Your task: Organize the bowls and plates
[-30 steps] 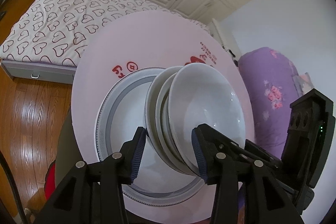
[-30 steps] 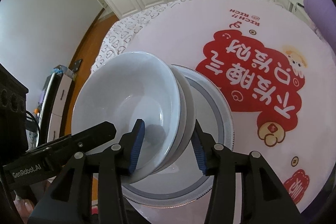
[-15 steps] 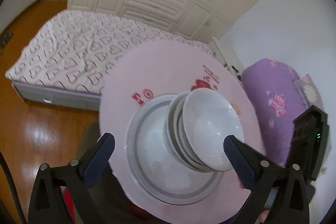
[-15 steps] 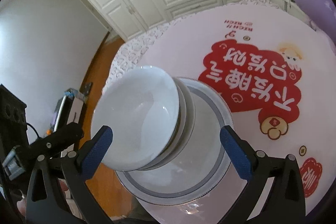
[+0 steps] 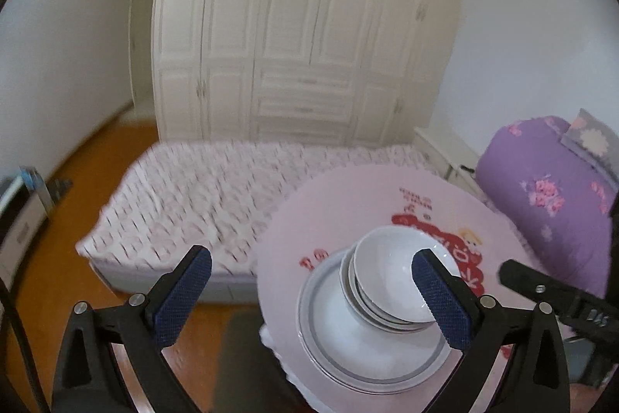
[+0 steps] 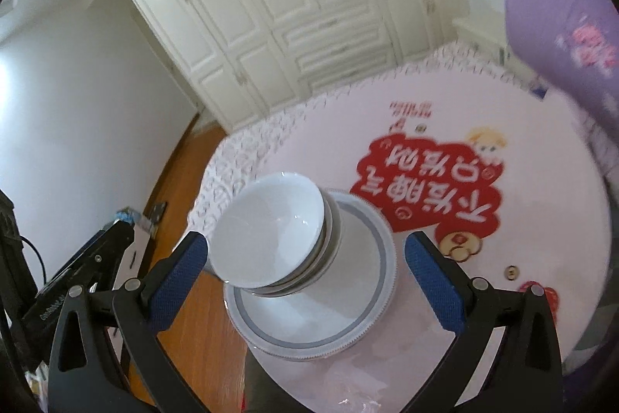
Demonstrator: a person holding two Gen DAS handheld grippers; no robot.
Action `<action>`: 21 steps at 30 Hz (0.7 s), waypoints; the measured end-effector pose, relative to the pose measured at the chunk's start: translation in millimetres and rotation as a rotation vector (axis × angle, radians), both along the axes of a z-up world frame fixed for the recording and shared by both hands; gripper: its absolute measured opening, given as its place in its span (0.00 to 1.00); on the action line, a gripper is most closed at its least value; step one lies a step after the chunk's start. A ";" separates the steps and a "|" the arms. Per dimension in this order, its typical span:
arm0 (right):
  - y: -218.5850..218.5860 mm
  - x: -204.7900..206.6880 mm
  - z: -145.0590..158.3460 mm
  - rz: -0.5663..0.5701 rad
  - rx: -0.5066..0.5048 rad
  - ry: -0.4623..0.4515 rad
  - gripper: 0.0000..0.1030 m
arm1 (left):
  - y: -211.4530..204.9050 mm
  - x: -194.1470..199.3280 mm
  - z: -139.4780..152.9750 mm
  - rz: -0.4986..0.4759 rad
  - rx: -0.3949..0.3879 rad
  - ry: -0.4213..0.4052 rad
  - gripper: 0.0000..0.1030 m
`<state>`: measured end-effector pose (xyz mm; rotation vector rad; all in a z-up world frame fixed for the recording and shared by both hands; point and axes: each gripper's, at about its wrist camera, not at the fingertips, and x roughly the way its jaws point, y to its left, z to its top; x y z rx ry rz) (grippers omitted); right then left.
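Since the nested bowls (image 5: 390,281) sit stacked on the plate (image 5: 348,347) at the tabletop's (image 6: 541,204) six o'clock, both your left claw (image 5: 311,295) and right claw (image 6: 305,281) are spread, empty.

Black left gripper (image 5: 311,291), right gripper (image 6: 305,271), blue textured pads, silver screws

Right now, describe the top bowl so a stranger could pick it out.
Find the round pink table with the red cartoon print. Near its edge sits a wide grey-rimmed plate carrying a stack of white bowls. The top bowl is the uppermost and the only one showing its whole empty inside.
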<state>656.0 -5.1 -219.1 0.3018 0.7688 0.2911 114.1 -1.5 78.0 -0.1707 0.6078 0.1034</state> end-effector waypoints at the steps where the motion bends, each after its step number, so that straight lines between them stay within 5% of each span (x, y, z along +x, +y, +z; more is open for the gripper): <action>1: -1.0 -8.8 5.6 -0.012 -0.002 -0.021 1.00 | -4.1 -8.1 2.7 0.001 0.017 -0.021 0.99; 21: 0.2 -133.4 74.5 -0.165 -0.187 -0.326 1.00 | -19.6 -171.8 23.0 -0.093 0.060 -0.273 0.99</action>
